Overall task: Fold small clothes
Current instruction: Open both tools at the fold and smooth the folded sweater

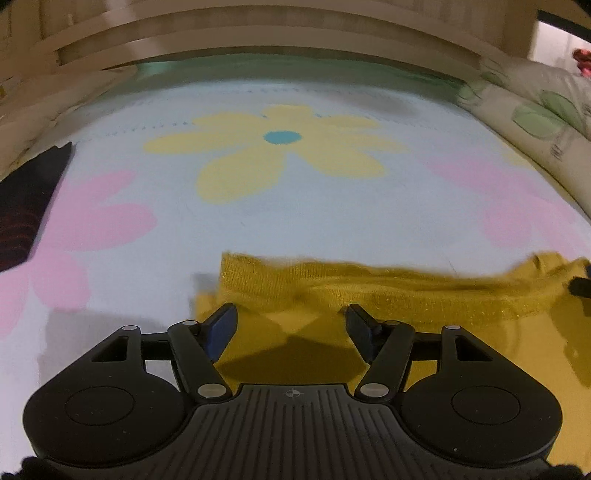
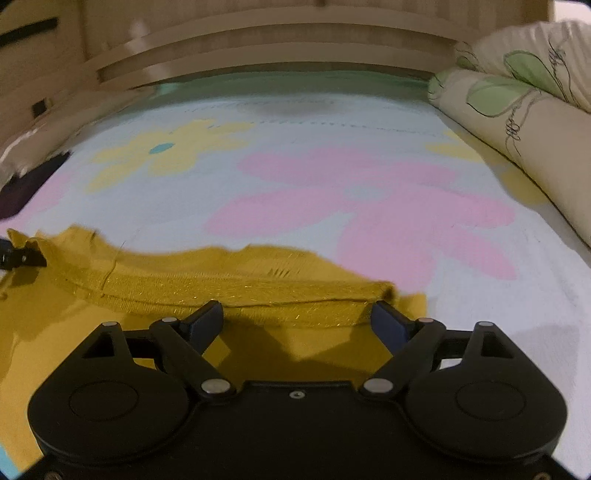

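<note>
The left gripper (image 1: 291,317) hung with its jaws spread wide and empty, just over the left end of a mustard-yellow knit garment (image 1: 332,295). The right gripper (image 2: 297,317) was likewise spread and held nothing, poised over the garment's right end (image 2: 258,291). Each stood near one corner of the ribbed, glittery hem band (image 2: 207,291), probably so both ends could be taken together and the cloth carried over evenly in a fold. In the right wrist view a dark tip at the far left edge, likely the other gripper, sat against the fabric's edge; I could not tell whether it touched.

The garment lay flat on a pale blue bedsheet (image 1: 332,221) printed with yellow and pink flowers, with the band rumpled along its far side, so the fold looked barely begun. A dark cloth (image 1: 29,199) lay well apart at the left edge of the sheet, perhaps set aside. A leaf-patterned pillow (image 2: 517,122) rested along the right side, and a wooden headboard (image 1: 277,29) stood beyond.
</note>
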